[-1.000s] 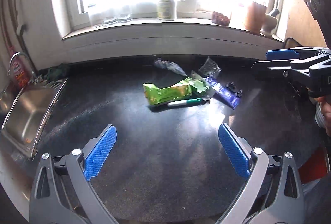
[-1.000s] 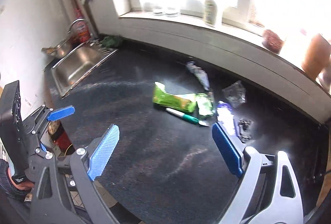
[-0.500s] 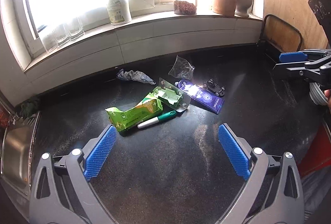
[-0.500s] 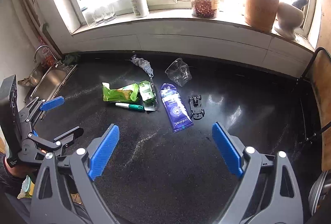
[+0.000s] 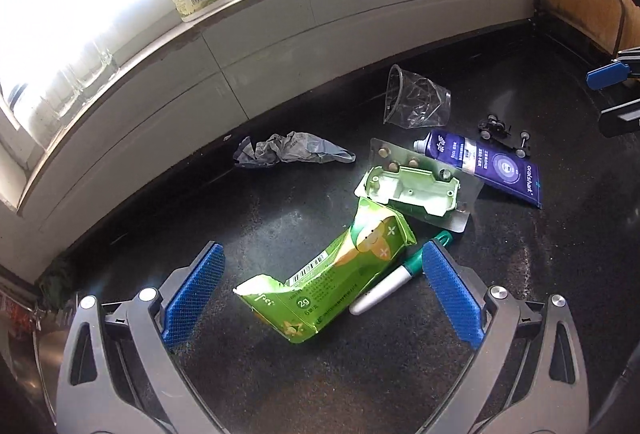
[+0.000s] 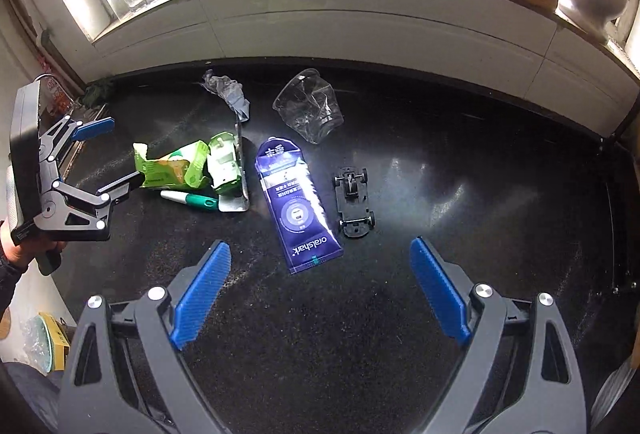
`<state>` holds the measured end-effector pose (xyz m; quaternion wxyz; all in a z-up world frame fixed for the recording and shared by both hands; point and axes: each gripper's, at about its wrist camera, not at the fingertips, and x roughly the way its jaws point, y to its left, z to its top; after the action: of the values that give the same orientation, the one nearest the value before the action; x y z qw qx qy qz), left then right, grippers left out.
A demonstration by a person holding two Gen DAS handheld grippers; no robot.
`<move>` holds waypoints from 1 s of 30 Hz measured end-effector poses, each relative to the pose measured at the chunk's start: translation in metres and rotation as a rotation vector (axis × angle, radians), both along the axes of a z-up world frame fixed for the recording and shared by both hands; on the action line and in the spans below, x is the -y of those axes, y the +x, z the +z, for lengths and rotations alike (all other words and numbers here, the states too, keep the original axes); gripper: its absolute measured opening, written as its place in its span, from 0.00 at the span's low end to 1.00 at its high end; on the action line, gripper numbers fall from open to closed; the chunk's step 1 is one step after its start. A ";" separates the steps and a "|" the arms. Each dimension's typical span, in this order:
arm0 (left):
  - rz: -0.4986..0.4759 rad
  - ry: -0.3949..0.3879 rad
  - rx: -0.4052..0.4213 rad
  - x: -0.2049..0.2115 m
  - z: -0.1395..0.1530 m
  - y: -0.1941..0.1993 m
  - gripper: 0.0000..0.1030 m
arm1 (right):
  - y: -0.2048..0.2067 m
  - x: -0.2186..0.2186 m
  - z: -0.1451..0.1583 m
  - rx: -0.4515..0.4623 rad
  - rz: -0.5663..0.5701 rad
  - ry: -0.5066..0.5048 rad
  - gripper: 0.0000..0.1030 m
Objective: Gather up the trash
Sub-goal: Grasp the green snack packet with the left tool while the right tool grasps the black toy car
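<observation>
Sunlit from the window behind it, the dark worktop [image 6: 440, 169] carries a scatter of trash: a torn green carton [image 5: 336, 274] lying against a green-capped marker [image 5: 396, 280], a blister pack [image 5: 416, 189], a crumpled grey wrapper [image 5: 292, 149], a crushed clear cup [image 6: 310, 109], a purple tube [image 6: 298, 201] and a small toy car chassis [image 6: 354, 201]. Hovering with its fingers spread wide, the left claw [image 5: 320, 294] frames the carton without touching it. Equally wide apart and empty, the right claw [image 6: 320, 294] hangs just short of the tube's flat end.

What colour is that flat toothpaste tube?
Dark purple-blue with white lettering; clearest in the right wrist view.
</observation>
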<state>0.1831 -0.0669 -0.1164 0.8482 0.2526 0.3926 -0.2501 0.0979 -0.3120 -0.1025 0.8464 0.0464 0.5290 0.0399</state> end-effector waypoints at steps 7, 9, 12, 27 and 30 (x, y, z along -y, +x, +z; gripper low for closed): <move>-0.057 0.034 -0.099 0.002 -0.049 0.035 0.93 | 0.051 0.011 -0.057 -0.101 -0.042 -0.047 0.82; -0.057 0.022 -0.131 0.002 -0.058 0.044 0.93 | 0.065 0.010 -0.072 -0.129 -0.030 -0.056 0.79; -0.066 0.020 -0.153 0.004 -0.069 0.053 0.93 | 0.079 0.007 -0.083 -0.127 -0.022 -0.076 0.71; 0.023 -0.087 -0.217 0.011 -0.056 0.056 0.34 | 0.080 -0.003 -0.070 -0.057 0.035 -0.096 0.32; 0.070 -0.110 -0.194 0.008 -0.038 0.051 0.34 | 0.071 0.001 -0.049 -0.019 0.040 -0.100 0.32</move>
<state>0.2338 -0.0752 -0.1545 0.8271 0.1663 0.4670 -0.2650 0.1694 -0.3125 -0.1517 0.8415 -0.0065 0.5393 0.0300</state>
